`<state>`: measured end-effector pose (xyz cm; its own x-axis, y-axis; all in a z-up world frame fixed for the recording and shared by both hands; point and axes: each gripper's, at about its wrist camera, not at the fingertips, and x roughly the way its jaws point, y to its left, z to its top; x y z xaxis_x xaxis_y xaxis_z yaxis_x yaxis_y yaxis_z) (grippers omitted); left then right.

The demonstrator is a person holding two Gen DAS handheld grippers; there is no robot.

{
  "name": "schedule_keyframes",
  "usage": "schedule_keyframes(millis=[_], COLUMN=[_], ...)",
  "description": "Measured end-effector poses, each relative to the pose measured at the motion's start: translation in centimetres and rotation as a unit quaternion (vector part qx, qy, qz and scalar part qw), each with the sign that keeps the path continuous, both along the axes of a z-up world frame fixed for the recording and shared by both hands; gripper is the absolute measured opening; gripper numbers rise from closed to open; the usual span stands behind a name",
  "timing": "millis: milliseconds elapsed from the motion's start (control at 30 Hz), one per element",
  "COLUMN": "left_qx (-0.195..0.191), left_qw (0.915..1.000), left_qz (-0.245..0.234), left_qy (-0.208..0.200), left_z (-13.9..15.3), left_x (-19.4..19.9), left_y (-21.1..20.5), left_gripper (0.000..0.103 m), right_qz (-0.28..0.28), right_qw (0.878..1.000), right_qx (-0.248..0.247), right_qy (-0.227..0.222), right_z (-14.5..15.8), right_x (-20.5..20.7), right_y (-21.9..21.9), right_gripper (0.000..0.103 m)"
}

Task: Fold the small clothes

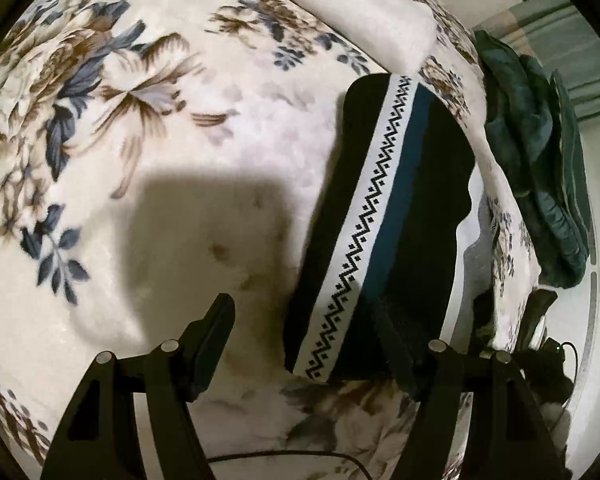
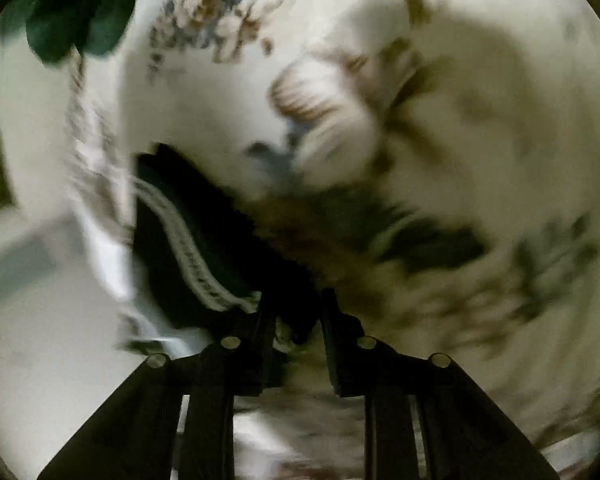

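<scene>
**Soft knit piece on the bed, one corner between the right tongs**

The dark garment [image 1: 384, 216], a black knit piece with a white zigzag band and a teal stripe, lies flat on the flowered blanket [image 1: 172, 128] of a bed. In the left wrist view it runs from about one o'clock down to five o'clock, near the bed's edge.

The left tongs [image 1: 312, 344] stand wide. One finger is over bare blanket, the other over the garment's near end, and nothing is gripped.

The right tongs [image 2: 296, 320] are drawn narrow, with a dark corner of the cloth between the fingers. The picture is too blurred to tell whether the pads press on it.

The garment looks light, limp and soft, so it will likely sag and drag if lifted by one point. The banded hem looks firmer. A corner on that hem, pinched through all layers, seems the best hold.
</scene>
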<state>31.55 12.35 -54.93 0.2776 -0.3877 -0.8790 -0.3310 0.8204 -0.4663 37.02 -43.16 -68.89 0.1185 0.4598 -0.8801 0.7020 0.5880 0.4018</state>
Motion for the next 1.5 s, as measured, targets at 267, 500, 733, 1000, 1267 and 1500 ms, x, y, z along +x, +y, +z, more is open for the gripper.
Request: schedule_keyframes(millis=[267,500,733,1000,1267,1500], left_qx=[-0.007,-0.013,-0.011,-0.027,-0.117,-0.171], left_qw=[1.0000,0.9999,0.9999,0.9995,0.9924,0.9835], left_qz=[0.002,0.002,-0.004,0.009,0.002,-0.047], left_qy=[0.004,0.005,-0.002,-0.009,-0.038,-0.036], left_z=[-0.5,-0.3,0.1,0.3,-2.5,-5.3], left_x=[-0.8,-1.0,-1.0,-1.2,3.8,9.7], left_y=[-0.1,-0.3,0.0,0.5,0.7,-1.7], left_gripper=[0.069,0.069,0.069,0.069,0.074,0.082], right_qz=[0.097,0.231,0.306,0.072,0.027,0.041], right_qw=[0.993,0.969,0.923,0.993,0.970,0.956], right_qx=[0.036,-0.078,-0.234,0.083,0.229,0.260], right_qy=[-0.058,-0.034,0.012,-0.041,-0.073,-0.130], right_z=[0.0,-0.5,1.0,-0.9,-8.8,-8.7], right_x=[1.8,2.8,3.9,0.3,0.8,4.1], right_y=[2.6,6.7,7.9,5.4,11.5,15.6], right_gripper=[0.068,0.006,0.005,0.069,0.101,0.103])
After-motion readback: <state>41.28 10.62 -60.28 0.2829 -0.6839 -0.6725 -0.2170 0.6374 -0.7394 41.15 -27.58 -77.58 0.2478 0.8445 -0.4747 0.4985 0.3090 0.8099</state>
